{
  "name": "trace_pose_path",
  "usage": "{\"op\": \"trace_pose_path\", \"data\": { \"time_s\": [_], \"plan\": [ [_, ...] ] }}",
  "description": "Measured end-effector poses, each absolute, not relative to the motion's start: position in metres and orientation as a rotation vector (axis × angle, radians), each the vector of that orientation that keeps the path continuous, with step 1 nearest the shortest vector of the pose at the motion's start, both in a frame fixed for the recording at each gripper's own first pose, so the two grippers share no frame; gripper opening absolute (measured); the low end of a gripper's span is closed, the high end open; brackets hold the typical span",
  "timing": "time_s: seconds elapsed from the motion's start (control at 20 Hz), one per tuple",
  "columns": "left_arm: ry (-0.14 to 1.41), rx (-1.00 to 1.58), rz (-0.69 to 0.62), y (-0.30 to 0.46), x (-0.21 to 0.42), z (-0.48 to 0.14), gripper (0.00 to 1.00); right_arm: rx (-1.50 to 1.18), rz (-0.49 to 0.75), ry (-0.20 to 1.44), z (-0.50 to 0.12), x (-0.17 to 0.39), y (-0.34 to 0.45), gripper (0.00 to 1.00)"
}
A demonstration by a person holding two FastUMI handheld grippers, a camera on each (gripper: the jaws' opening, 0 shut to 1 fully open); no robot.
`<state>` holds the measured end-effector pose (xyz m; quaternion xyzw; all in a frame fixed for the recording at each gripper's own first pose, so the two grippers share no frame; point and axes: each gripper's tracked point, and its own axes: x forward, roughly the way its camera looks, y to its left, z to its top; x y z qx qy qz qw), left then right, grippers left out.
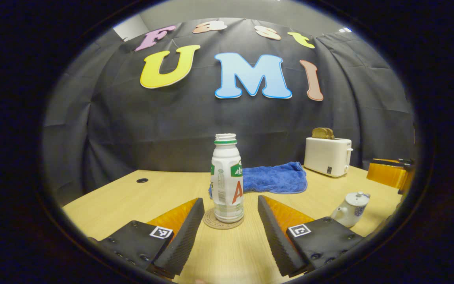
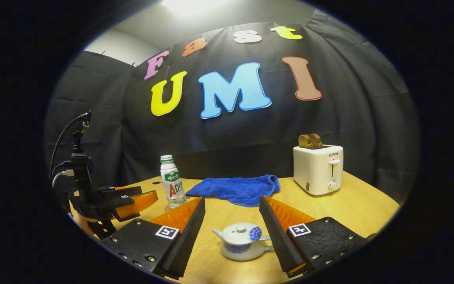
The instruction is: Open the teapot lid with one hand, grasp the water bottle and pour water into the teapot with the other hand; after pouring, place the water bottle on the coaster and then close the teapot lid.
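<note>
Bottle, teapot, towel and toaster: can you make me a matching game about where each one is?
Things:
1. bottle
2. teapot
3. towel
4. toaster

Places or states:
A. bread sticking out of the top
B. standing on the round coaster
C. lid on, between the right gripper fingers
D. lying crumpled by the booth's wall

Pairs: 1-B, 2-C, 3-D, 4-A

Overhead light glares at the right gripper view's top; frames sharp, edges fisheye-bent.
</note>
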<state>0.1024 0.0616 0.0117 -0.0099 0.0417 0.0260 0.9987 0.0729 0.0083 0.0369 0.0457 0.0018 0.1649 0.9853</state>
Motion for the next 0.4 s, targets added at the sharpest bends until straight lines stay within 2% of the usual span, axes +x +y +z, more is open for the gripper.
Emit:
{"op": "trace_pose_path", "data": {
  "time_s": [0.4],
  "plan": [
    [0.022, -0.024, 0.068, 0.038, 0.026, 0.034, 0.96, 0.054, 0.173, -0.002, 0.026, 0.022, 0.011, 0.86]
  ]
}}
